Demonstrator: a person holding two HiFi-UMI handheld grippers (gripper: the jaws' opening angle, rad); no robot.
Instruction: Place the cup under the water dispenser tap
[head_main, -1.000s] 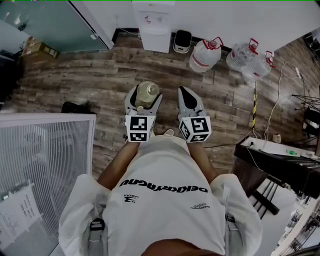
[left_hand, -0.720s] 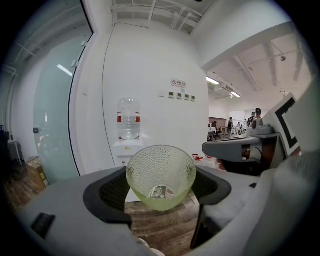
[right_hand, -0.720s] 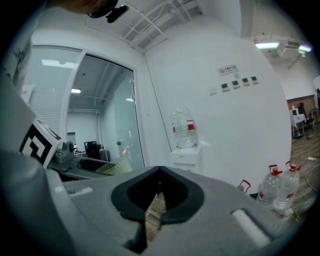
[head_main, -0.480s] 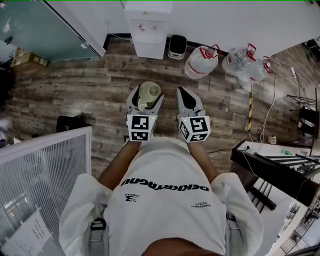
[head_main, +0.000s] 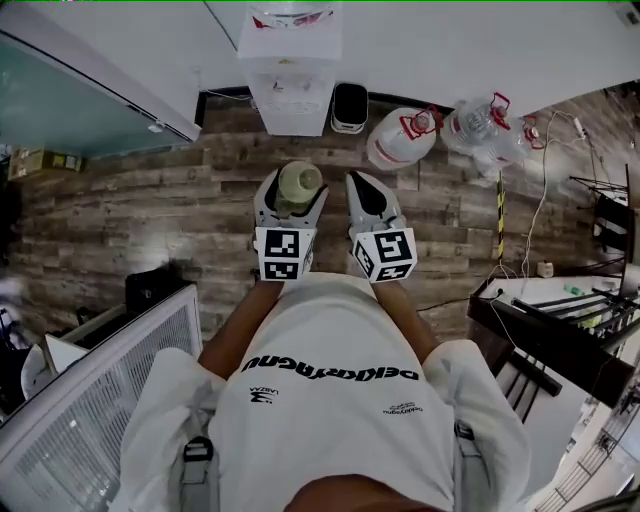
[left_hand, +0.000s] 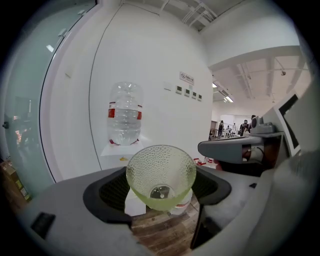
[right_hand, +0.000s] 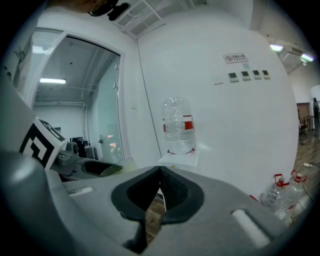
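Note:
A pale green, dimpled glass cup (head_main: 298, 183) sits upright between the jaws of my left gripper (head_main: 296, 192), which is shut on it. In the left gripper view the cup (left_hand: 161, 175) fills the gap between the dark pads, its mouth facing the camera. The white water dispenser (head_main: 290, 75) stands against the wall straight ahead, some floor away, with a clear bottle (left_hand: 124, 114) on top. My right gripper (head_main: 364, 188) travels beside the left one, shut and holding nothing; its pads meet at the tips (right_hand: 159, 172). The cup's rim (right_hand: 117, 168) shows at that view's left.
Large water jugs (head_main: 400, 135) (head_main: 480, 115) stand on the wooden floor right of the dispenser, with a small black-and-white bin (head_main: 350, 105) between. A glass wall (head_main: 80, 100) runs on the left, a white wire rack (head_main: 100, 400) at lower left, a dark desk (head_main: 560, 330) with cables on the right.
The person has walked forward: the dispenser and jugs have drawn closer and the wire rack has slid back to the lower left. Both grippers keep their pose, the cup still held.

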